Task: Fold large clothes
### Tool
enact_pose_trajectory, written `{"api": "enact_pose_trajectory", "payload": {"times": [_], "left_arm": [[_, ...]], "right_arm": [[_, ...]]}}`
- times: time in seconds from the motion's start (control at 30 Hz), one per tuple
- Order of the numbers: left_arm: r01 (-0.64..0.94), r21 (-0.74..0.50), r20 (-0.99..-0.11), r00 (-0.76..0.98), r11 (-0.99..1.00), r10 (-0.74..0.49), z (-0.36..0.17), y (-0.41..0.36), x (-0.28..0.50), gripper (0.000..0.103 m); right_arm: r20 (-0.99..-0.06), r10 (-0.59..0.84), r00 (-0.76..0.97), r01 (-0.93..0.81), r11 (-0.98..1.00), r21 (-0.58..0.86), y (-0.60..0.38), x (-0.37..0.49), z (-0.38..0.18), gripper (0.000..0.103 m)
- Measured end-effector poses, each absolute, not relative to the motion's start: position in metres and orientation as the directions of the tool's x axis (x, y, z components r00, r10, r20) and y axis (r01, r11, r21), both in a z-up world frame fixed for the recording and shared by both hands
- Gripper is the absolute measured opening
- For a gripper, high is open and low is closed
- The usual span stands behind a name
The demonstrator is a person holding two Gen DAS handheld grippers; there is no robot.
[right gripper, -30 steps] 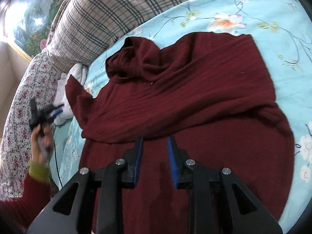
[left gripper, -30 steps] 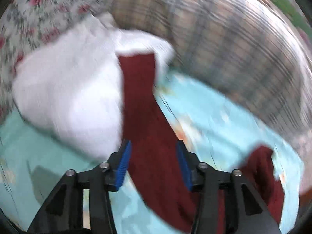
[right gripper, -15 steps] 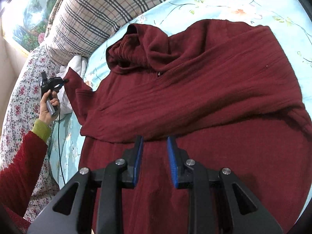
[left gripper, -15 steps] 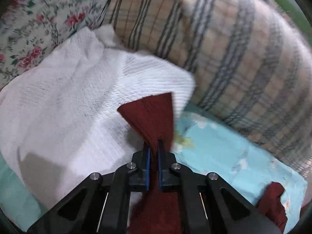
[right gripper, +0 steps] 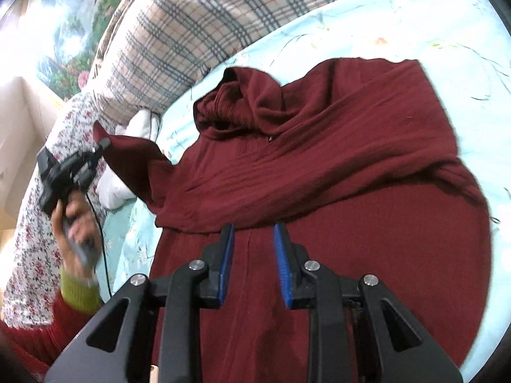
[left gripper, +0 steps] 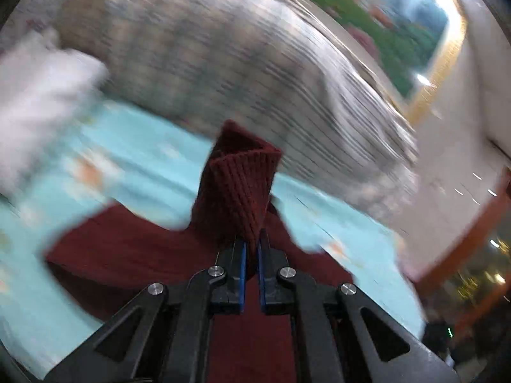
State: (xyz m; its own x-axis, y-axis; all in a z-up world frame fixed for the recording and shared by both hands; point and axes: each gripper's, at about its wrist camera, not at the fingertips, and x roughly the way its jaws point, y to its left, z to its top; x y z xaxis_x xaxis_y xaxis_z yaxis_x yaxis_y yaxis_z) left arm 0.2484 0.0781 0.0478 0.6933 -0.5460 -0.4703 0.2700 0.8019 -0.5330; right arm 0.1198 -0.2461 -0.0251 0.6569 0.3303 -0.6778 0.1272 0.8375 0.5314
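**A:** Left side first. What do I hold there?

**B:** My left gripper [left gripper: 251,263] has its blue pads [left gripper: 243,260] pressed together on the cuff [left gripper: 238,185] of the sleeve [right gripper: 140,162]. The ribbed cuff stands straight up out of the jaws, ahead of the fingertips. The rest of the sweater [right gripper: 335,191] lies below and to the right of that gripper, on the blue sheet [left gripper: 137,156]. The left view is motion-blurred, so I can read little past the cuff.

**A:** Which way does the sleeve run from that grip?

**B:** In the right view, its long axis goes from the left gripper [right gripper: 99,146] rightward and down to the shoulder, lifted clear of the sheet. The body spreads across the bed to the right of it, with the hood [right gripper: 242,102] bunched at the far end, near the plaid pillow [right gripper: 191,28].

**A:** And the right side?

**B:** My right gripper [right gripper: 254,255] is spread and pinches nothing. It hangs above the lower body of the sweater; a fold edge [right gripper: 319,210] crosses just ahead of its tips.

**A:** So the coming move turns on what?

**B:** I judge that the sleeve must travel rightward, across the chest, toward the right gripper. The left hand [right gripper: 76,217] is the nearer one, and already has the cuff. The risk is slack bunching at the shoulder.
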Motion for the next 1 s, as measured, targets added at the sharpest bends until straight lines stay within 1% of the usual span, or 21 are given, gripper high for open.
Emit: {"api": "enact_pose_trajectory", "payload": {"times": [0.1, 0.17, 0.2, 0.33, 0.4, 0.5, 0.53, 0.57, 0.6, 0.63, 0.67, 0.7, 0.73, 0.77, 0.87, 0.9, 0.93, 0.97, 1.0], "left_arm": [[0.352, -0.525, -0.503, 0.606, 0.775, -0.616, 0.026, 0.006, 0.233, 0.004], [0.376, -0.526, -0.524, 0.562, 0.762, -0.639, 0.011, -0.032, 0.231, 0.004], [0.391, -0.513, -0.545, 0.54, 0.764, -0.642, 0.0, -0.056, 0.232, 0.004], [0.386, -0.501, -0.602, 0.488, 0.775, -0.632, -0.038, -0.109, 0.243, 0.004], [0.387, -0.476, -0.638, 0.466, 0.79, -0.613, -0.062, -0.13, 0.249, 0.004], [0.371, -0.465, -0.696, 0.408, 0.804, -0.591, -0.09, -0.139, 0.254, 0.005], [0.367, -0.472, -0.703, 0.391, 0.801, -0.594, -0.096, -0.137, 0.252, 0.006], [0.364, -0.474, -0.709, 0.382, 0.802, -0.593, -0.098, -0.133, 0.249, 0.01], [0.362, -0.472, -0.712, 0.382, 0.804, -0.589, -0.097, -0.125, 0.242, 0.011], [0.364, -0.472, -0.706, 0.389, 0.803, -0.592, -0.094, -0.117, 0.234, 0.015], [0.366, -0.471, -0.702, 0.396, 0.803, -0.592, -0.089, -0.11, 0.23, 0.022], [0.369, -0.463, -0.697, 0.411, 0.806, -0.588, -0.083, -0.097, 0.219, 0.027], [0.366, -0.451, -0.694, 0.429, 0.814, -0.578, -0.075, -0.083, 0.209, 0.034], [0.354, -0.428, -0.692, 0.464, 0.831, -0.554, -0.069, -0.066, 0.2, 0.035], [0.253, -0.325, -0.695, 0.59, 0.911, -0.411, -0.053, -0.007, 0.179, 0.035], [0.172, -0.283, -0.697, 0.639, 0.943, -0.326, -0.051, 0.023, 0.173, 0.035], [0.127, -0.27, -0.699, 0.656, 0.954, -0.285, -0.051, 0.038, 0.172, 0.035], [0.042, -0.262, -0.71, 0.668, 0.964, -0.222, -0.054, 0.066, 0.171, 0.035], [0.009, -0.268, -0.718, 0.665, 0.963, -0.206, -0.058, 0.081, 0.171, 0.035]], "right_arm": [[-0.657, 0.304, 0.69, 0.153, 0.826, 0.543, -0.263, 0.104, -0.019, 0.026], [-0.646, 0.287, 0.707, 0.172, 0.817, 0.551, -0.273, 0.095, -0.015, 0.026], [-0.642, 0.278, 0.714, 0.181, 0.813, 0.553, -0.279, 0.091, -0.014, 0.026], [-0.63, 0.241, 0.739, 0.221, 0.796, 0.563, -0.297, 0.079, -0.012, 0.026], [-0.626, 0.225, 0.746, 0.246, 0.781, 0.574, -0.307, 0.077, -0.015, 0.026], [-0.623, 0.215, 0.752, 0.27, 0.762, 0.589, -0.316, 0.078, -0.02, 0.026], [-0.623, 0.218, 0.751, 0.275, 0.755, 0.596, -0.319, 0.081, -0.023, 0.026], [-0.624, 0.227, 0.748, 0.278, 0.747, 0.604, -0.32, 0.086, -0.027, 0.027], [-0.627, 0.231, 0.744, 0.281, 0.743, 0.607, -0.321, 0.088, -0.029, 0.031], [-0.636, 0.23, 0.737, 0.289, 0.743, 0.604, -0.32, 0.095, -0.032, 0.04], [-0.64, 0.23, 0.733, 0.289, 0.746, 0.6, -0.318, 0.1, -0.033, 0.046], [-0.642, 0.229, 0.732, 0.287, 0.751, 0.595, -0.315, 0.108, -0.035, 0.054], [-0.64, 0.232, 0.733, 0.28, 0.754, 0.594, -0.313, 0.112, -0.035, 0.054], [-0.639, 0.237, 0.732, 0.269, 0.761, 0.59, -0.308, 0.122, -0.036, 0.054], [-0.668, 0.213, 0.713, 0.273, 0.794, 0.544, -0.298, 0.147, -0.038, 0.054], [-0.677, 0.205, 0.707, 0.274, 0.803, 0.53, -0.295, 0.152, -0.039, 0.054], [-0.689, 0.199, 0.697, 0.275, 0.813, 0.513, -0.293, 0.162, -0.042, 0.054], [-0.703, 0.192, 0.685, 0.285, 0.817, 0.502, -0.292, 0.169, -0.044, 0.054], [-0.721, 0.187, 0.668, 0.299, 0.819, 0.49, -0.291, 0.177, -0.049, 0.054]]}}
